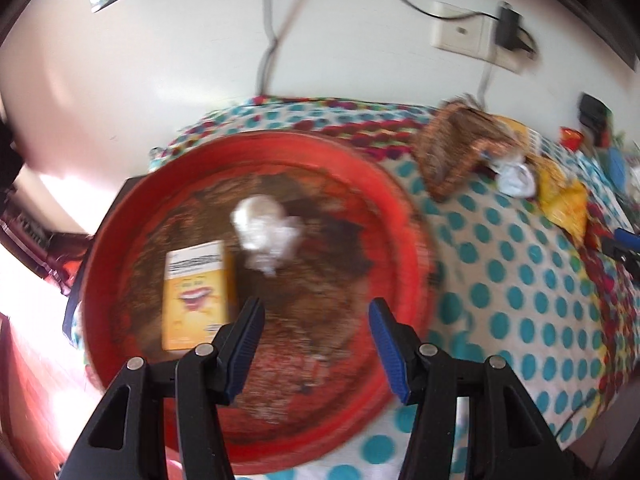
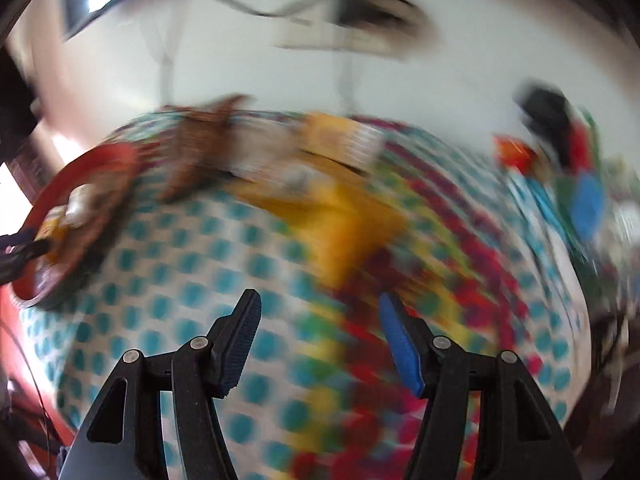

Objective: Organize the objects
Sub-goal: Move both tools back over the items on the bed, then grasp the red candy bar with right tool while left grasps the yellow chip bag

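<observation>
A round red tray (image 1: 400,208) lies on the polka-dot cloth. In it are a yellow box (image 1: 196,292) and a crumpled white paper ball (image 1: 266,232). My left gripper (image 1: 316,312) is open and empty, above the tray's near half, just right of the box. My right gripper (image 2: 320,308) is open and empty above the cloth; its view is blurred. A yellow packet (image 2: 340,216) lies ahead of it, and also shows in the left wrist view (image 1: 564,204). The tray shows at the far left of the right wrist view (image 2: 108,156).
A brown woven pouch (image 1: 452,148) and another white crumpled paper (image 1: 516,178) lie behind the tray on the polka-dot cloth (image 1: 500,280). Red, black and blue items (image 2: 560,152) crowd the far right. A wall with a socket (image 1: 464,32) and cables stands behind.
</observation>
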